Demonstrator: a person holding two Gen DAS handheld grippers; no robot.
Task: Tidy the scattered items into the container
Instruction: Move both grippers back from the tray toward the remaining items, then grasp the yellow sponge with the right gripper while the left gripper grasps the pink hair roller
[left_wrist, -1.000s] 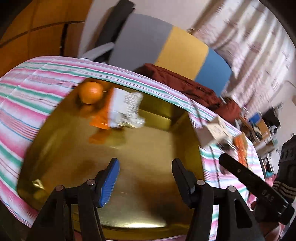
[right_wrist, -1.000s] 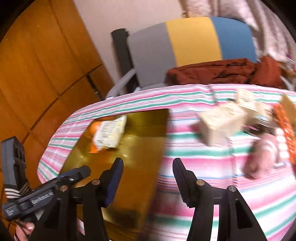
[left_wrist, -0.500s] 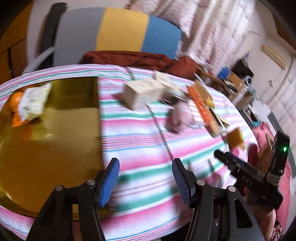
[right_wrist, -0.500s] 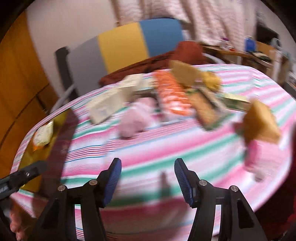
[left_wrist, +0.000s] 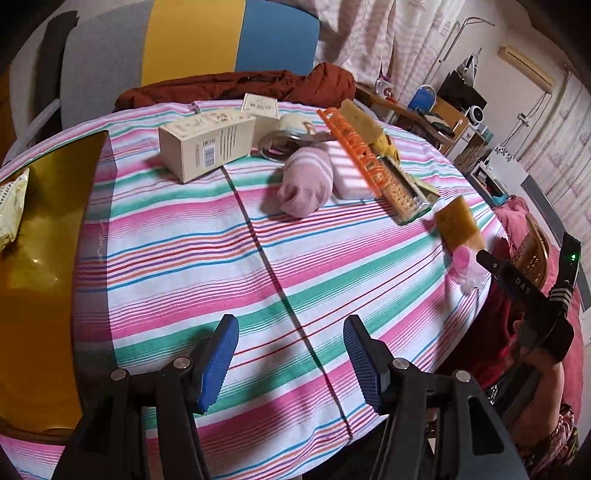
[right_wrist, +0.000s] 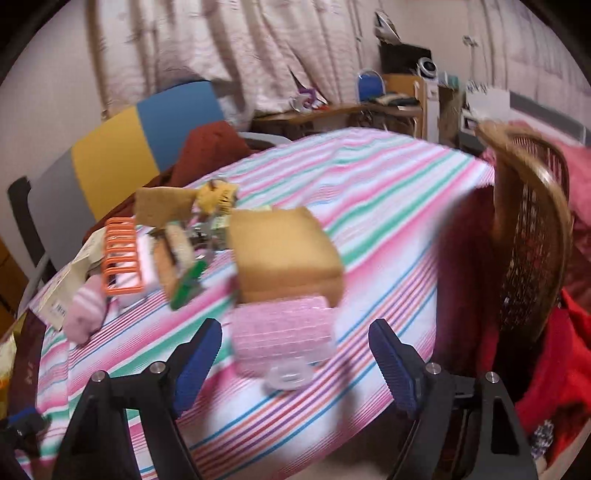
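The gold tray (left_wrist: 40, 280) lies at the table's left with a snack packet (left_wrist: 9, 206) in it. Scattered on the striped cloth are a cream box (left_wrist: 205, 146), a pink rolled sock (left_wrist: 306, 181), an orange comb-like rack (left_wrist: 360, 151), a cracker pack (left_wrist: 404, 195), a tan sponge (left_wrist: 458, 223) and a pink ribbed container (left_wrist: 467, 267). My left gripper (left_wrist: 290, 360) is open and empty over the cloth's near edge. My right gripper (right_wrist: 295, 360) is open, its jaws either side of the pink container (right_wrist: 282, 336), with the tan sponge (right_wrist: 284, 249) just behind.
A chair with grey, yellow and blue back (left_wrist: 192, 37) holds a dark red garment (left_wrist: 236, 85) behind the table. A wicker chair (right_wrist: 532, 229) stands close at the right edge. A cluttered desk (right_wrist: 354, 107) lies beyond.
Both grippers have swung right, away from the gold tray. The left now faces the table's middle; the right has closed in on the pink container and sponge.
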